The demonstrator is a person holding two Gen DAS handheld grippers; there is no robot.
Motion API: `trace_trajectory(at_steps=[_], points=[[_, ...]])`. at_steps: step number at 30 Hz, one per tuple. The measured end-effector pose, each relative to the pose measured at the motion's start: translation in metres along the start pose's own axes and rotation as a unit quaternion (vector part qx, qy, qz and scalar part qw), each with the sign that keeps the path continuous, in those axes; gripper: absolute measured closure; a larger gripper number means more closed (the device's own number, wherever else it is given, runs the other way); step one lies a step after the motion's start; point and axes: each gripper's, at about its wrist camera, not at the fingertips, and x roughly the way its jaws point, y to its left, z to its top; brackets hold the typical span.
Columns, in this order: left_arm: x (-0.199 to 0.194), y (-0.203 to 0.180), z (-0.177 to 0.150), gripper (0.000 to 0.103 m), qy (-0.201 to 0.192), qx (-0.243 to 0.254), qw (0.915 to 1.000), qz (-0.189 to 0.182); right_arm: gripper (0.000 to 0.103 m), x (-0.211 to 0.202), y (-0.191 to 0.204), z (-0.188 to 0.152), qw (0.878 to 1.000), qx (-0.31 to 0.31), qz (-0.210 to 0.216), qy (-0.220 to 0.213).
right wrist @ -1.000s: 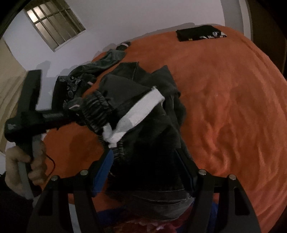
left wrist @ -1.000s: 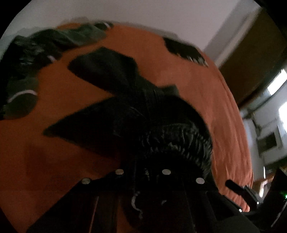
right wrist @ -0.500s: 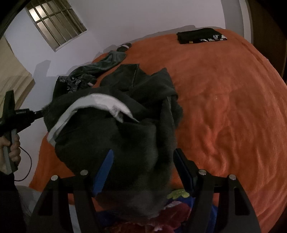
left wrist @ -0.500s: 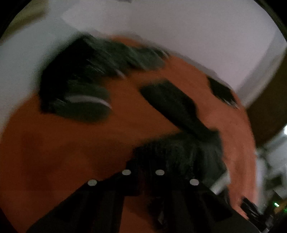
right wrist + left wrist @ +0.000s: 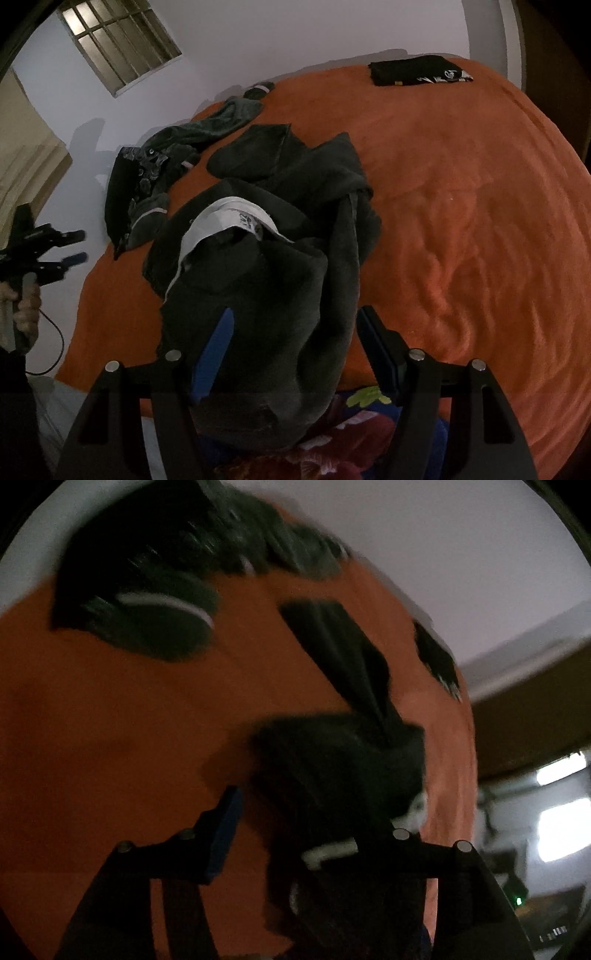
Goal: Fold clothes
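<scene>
Released by the left gripper (image 5: 75, 248), the dark jacket (image 5: 258, 280) has been dropped onto the orange bedspread (image 5: 461, 221), and that gripper has been drawn off to the side with its fingers parted and nothing between them. The jacket is now seen lying crumpled near the bed's front edge, its white inner collar (image 5: 225, 218) turned up. The right gripper (image 5: 295, 332) is held wide, straddling the garment; whether any cloth is touched cannot be told, as it seems only draped between the fingers. A bad fold could result if the hem, hanging over the edge, is dragged off. Unfolded clothes (image 5: 147, 177) and a folded black shirt (image 5: 417, 70) lie farther back.
</scene>
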Motion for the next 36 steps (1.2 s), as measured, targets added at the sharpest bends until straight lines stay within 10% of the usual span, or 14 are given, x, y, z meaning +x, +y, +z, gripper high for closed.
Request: trace_trajectory(at_steps=[17,23,28,33,36], points=[[0.115,-0.006,-0.015,0.027,0.125,-0.018,0.9913,-0.037,0.034,0.052,-0.062,-0.023,0.978,0.171,0.041,0.113],[0.125,-0.008,-0.009,0.028,0.103,-0.045,0.9931,-0.03,0.034,0.073,-0.074,-0.014,0.98,0.176,0.026,0.091],[0.118,-0.022,-0.008,0.086,0.063,-0.022,0.9977,-0.005,0.035,0.086,-0.085,-0.006,0.975,0.203,0.036,0.08],[0.104,-0.023,-0.005,0.088,0.033,-0.034,0.9988,-0.008,0.058,0.098,-0.079,0.007,0.977,0.189,0.048,0.082],[0.1,-0.019,-0.005,0.088,0.026,-0.043,0.9987,-0.012,0.095,0.107,-0.066,0.015,0.982,0.157,0.046,0.089]])
